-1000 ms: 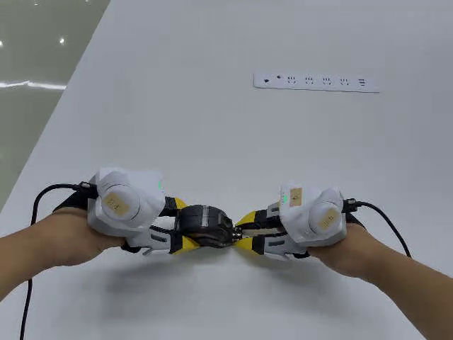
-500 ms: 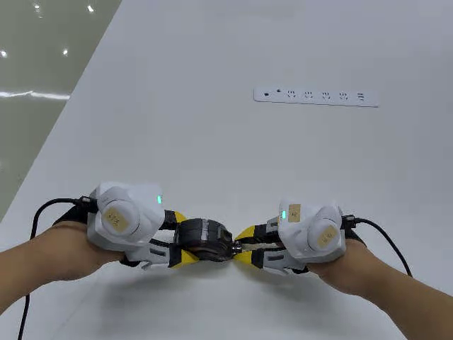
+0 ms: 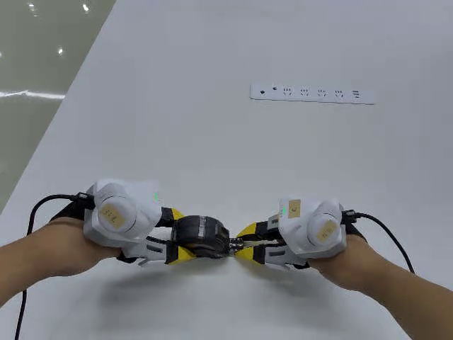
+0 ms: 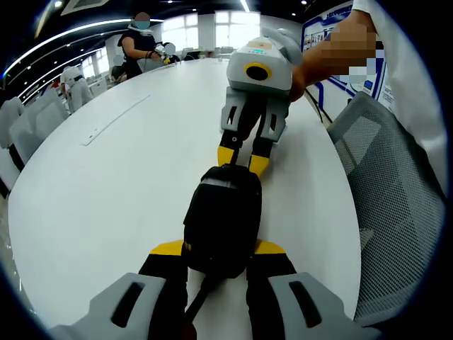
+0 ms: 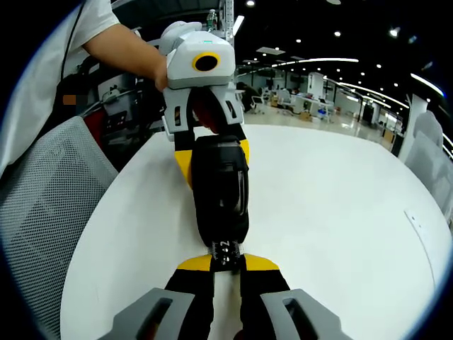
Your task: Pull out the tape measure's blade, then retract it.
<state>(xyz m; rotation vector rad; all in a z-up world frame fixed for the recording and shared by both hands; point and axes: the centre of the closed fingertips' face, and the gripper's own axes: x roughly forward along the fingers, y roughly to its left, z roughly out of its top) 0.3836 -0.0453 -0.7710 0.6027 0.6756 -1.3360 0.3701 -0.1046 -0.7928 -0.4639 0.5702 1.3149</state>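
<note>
Facing each other tip to tip in the lower middle of the head view, the left gripper point(image 3: 181, 235) and the right gripper point(image 3: 244, 242) sit low over the white table point(image 3: 212, 142). Each is wrapped from behind by a hand: the left hand point(image 3: 67, 244) reaches in from the lower left corner and the right hand point(image 3: 340, 262) from the lower right, with both forearms angled inward. The tape measure point(image 3: 202, 235) lies between them, just left of centre, down at the tabletop. In the left gripper view the left gripper's jaws are clamped on the two flat sides of the case. In the right gripper view the right gripper's jaws are pressed almost together, pinching the blade tip point(image 5: 225, 249), a small dark tab with pale markings right at the mouth of the case, so hardly any blade shows. The case is chunky and rounded, matt black with a glossier band along its edge. Both grippers have smooth, rounded white plastic shells and dark fingers ending in yellow wedge-shaped tips. A black cable point(image 3: 49, 199) trails from the back of each. The table is smooth and matt, with a flat white power strip point(image 3: 311, 93) towards the upper right of the head view. A grey mesh chair point(image 4: 396, 212) fills the right side of the left gripper view.
</note>
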